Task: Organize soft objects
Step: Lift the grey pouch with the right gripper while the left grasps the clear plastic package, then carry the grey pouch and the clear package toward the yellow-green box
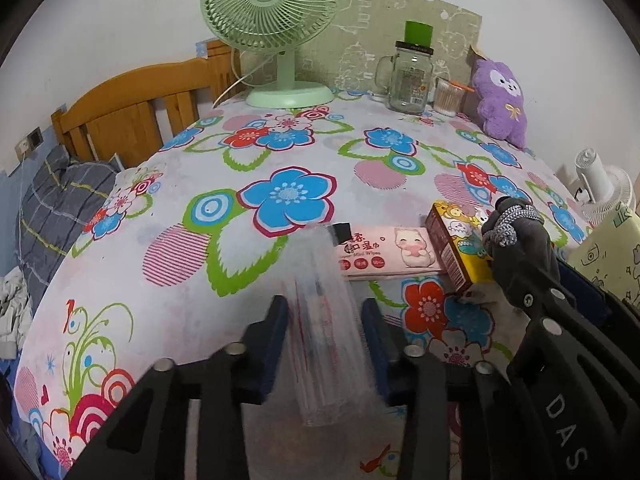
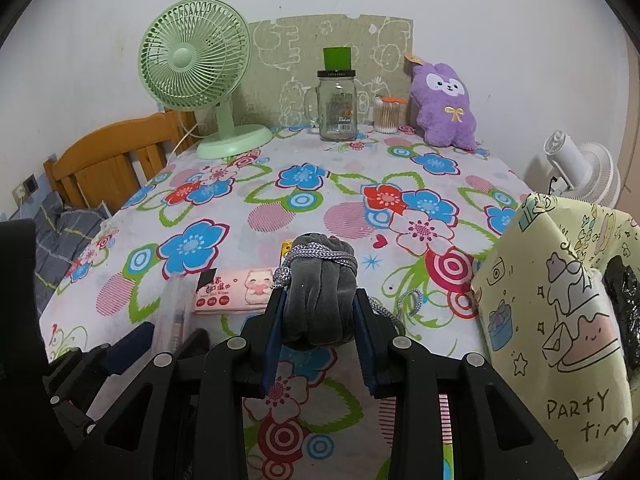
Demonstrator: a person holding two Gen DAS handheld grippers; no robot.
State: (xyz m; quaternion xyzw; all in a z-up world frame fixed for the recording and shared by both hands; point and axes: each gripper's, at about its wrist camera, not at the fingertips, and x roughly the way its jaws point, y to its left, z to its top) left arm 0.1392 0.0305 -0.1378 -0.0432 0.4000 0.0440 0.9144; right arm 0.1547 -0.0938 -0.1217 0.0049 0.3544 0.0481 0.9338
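Observation:
My left gripper [image 1: 325,308] is shut on a clear plastic packet [image 1: 324,320] with red print, held above the flowered tablecloth [image 1: 200,208]. My right gripper [image 2: 319,300] is shut on a grey velvet drawstring pouch [image 2: 320,304] tied with a silver cord; the pouch also shows in the left wrist view [image 1: 520,248]. A pink pack of mini wipes [image 1: 384,254] lies flat on the table ahead, also seen in the right wrist view [image 2: 236,290]. A yellow and brown cartoon box [image 1: 460,248] stands beside it. A purple plush toy [image 2: 446,106] leans at the back right.
A green desk fan [image 2: 200,80], a glass mug jar [image 2: 338,106] with a green cap and a cotton swab tub [image 2: 386,116] stand along the back. A pale yellow "Party time" bag [image 2: 560,320] is at the right edge. A white fan [image 2: 576,168] stands behind it. A wooden bed frame [image 1: 132,116] is left.

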